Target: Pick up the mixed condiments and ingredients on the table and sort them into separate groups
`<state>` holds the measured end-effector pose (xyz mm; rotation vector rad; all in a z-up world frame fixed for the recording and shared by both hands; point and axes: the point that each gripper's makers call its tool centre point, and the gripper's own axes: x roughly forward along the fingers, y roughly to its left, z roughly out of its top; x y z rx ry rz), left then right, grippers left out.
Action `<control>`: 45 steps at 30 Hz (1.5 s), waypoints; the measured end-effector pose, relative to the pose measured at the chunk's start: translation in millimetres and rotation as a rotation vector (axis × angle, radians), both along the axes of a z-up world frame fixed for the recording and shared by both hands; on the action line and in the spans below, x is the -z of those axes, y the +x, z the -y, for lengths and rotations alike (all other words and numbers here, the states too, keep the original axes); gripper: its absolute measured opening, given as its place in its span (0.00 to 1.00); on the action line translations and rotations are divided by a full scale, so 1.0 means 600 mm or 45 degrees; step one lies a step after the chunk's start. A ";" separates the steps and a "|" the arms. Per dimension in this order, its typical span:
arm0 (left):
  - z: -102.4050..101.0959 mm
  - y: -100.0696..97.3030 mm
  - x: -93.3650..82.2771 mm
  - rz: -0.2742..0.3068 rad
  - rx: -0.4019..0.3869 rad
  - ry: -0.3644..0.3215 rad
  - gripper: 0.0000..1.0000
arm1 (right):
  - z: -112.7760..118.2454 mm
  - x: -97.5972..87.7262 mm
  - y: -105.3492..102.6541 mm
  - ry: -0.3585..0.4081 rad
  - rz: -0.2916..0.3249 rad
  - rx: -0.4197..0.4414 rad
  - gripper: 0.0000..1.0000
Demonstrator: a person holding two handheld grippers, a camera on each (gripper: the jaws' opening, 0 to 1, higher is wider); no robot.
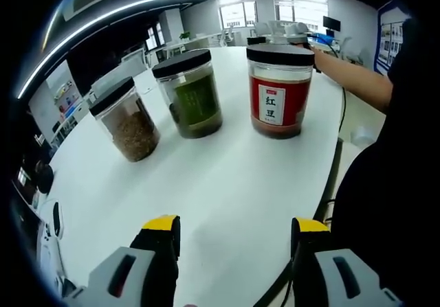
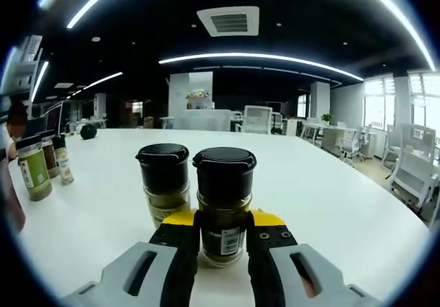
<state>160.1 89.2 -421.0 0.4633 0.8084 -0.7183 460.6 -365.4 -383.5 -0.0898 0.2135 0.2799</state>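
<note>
In the left gripper view the left gripper [image 1: 236, 233] hovers over the white surface [image 1: 227, 183] with its yellow-tipped fingers [image 1: 163, 230] spread wide and nothing between them; taking the red-labelled jar [image 1: 279, 91] as landmark, it stands upright on the surface well beyond the fingers, black-lidded, filled with dark red beans; just to its left in this view stands the green jar [image 1: 190, 94], also black-lidded, holding something dark green; further left of that, near it but apart, stands the brown jar [image 1: 129, 119], holding brownish grains; a person's arm [image 1: 350, 77] reaches past the red-labelled jar on its right side, toward the far end of the surface; office desks and windows lie beyond.

In the right gripper view the right gripper [image 2: 224, 235] has its fingers [image 2: 182, 242] closed in on a dark spice bottle [image 2: 223, 204] with a black cap and a small barcode label; the bottle stands upright on the surface between the pads; whether it is lifted cannot be told; a second spice bottle [image 2: 164, 180], of the same build with a paler filling, stands just beside it, to its left and slightly behind, touching or nearly so; well to the left of these, near the surface's edge, stands a small group of bottles [image 2: 42, 166], one with a green label; a dark round thing [image 2: 88, 131] lies far back.
</note>
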 end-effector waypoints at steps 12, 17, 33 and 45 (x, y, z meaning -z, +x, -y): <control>0.000 -0.004 -0.002 0.012 0.025 0.000 0.66 | 0.015 0.031 -0.024 -0.023 -0.098 0.009 0.29; 0.004 0.000 -0.005 0.014 0.025 -0.018 0.66 | 0.021 0.045 -0.050 -0.086 -0.136 0.001 0.29; 0.006 0.004 -0.008 0.023 0.019 -0.017 0.66 | 0.087 -0.099 -0.077 0.125 0.067 0.140 0.29; 0.008 0.003 -0.014 0.034 0.017 -0.024 0.66 | 0.032 -0.191 -0.089 0.151 0.274 0.011 0.30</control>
